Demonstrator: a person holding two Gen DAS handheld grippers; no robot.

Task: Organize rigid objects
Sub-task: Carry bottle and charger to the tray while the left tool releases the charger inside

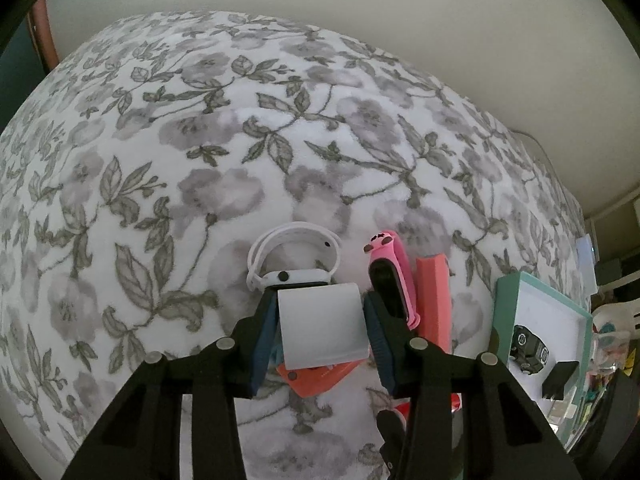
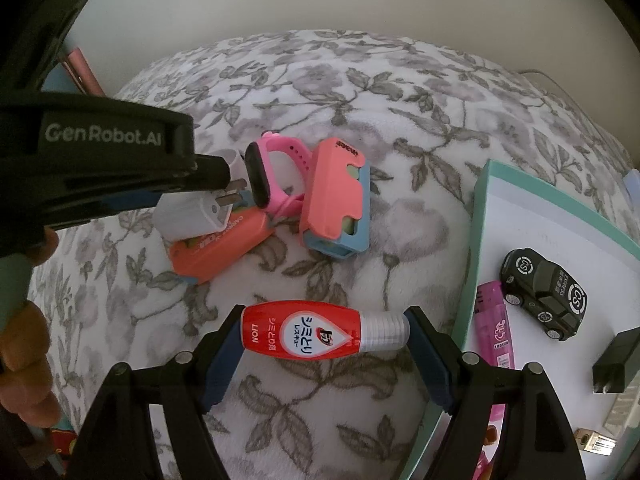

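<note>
While the left gripper [image 1: 322, 330] is closing its jaws on the white charger [image 1: 322, 326] mid-blanket, watches are waiting beside it. Meanwhile the right gripper [image 2: 326, 342] is clamping the red bottle [image 2: 320, 330] beside the tray [image 2: 520, 192], whose toy car [image 2: 544, 294] is already sitting inside.

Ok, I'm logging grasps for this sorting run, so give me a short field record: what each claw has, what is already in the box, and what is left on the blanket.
left claw: closed on white charger
right claw: grips red bottle end to end
teal box: black toy car, black adapter, pink packet
on blanket: white watch, pink watch, two coral cases
</note>
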